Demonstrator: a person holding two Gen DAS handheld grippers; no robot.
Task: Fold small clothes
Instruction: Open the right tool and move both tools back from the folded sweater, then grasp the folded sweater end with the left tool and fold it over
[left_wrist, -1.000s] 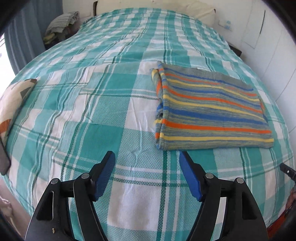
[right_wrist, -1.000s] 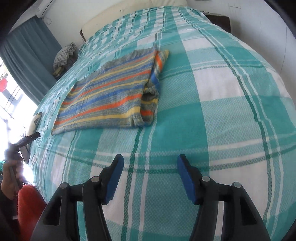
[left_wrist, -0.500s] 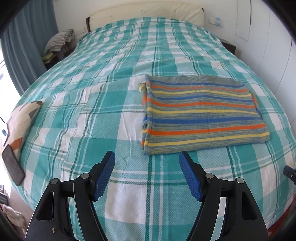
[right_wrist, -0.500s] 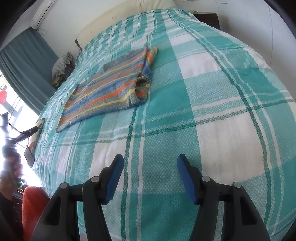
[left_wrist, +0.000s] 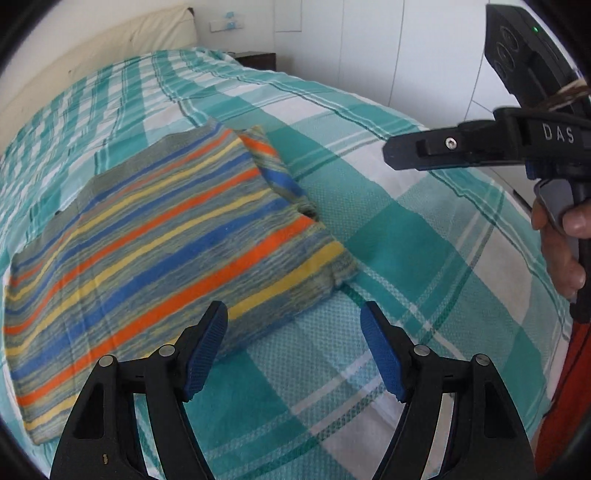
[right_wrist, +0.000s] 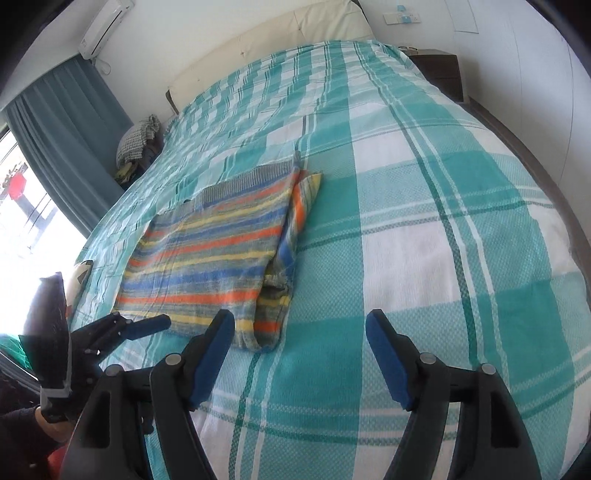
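Observation:
A striped knit garment (left_wrist: 159, 236) in blue, orange, yellow and grey lies folded flat on the teal checked bedspread (left_wrist: 424, 236). It also shows in the right wrist view (right_wrist: 218, 251), with a folded sleeve along its right edge. My left gripper (left_wrist: 293, 347) is open and empty, just above the garment's near right corner. My right gripper (right_wrist: 301, 354) is open and empty over the bedspread (right_wrist: 443, 221), to the right of the garment's near edge. The right gripper's body (left_wrist: 517, 144) shows in the left wrist view, and the left gripper's body (right_wrist: 110, 332) in the right wrist view.
A cream headboard (right_wrist: 277, 44) stands at the far end of the bed. Teal curtains (right_wrist: 62, 129) and a bright window are on the left. A pile of clothes (right_wrist: 138, 140) sits beside the bed. A dark nightstand (right_wrist: 439, 70) stands by the white wall.
The left gripper has swung right and come close to the garment's near right corner. The right gripper has turned towards the garment. Both grippers stay open.

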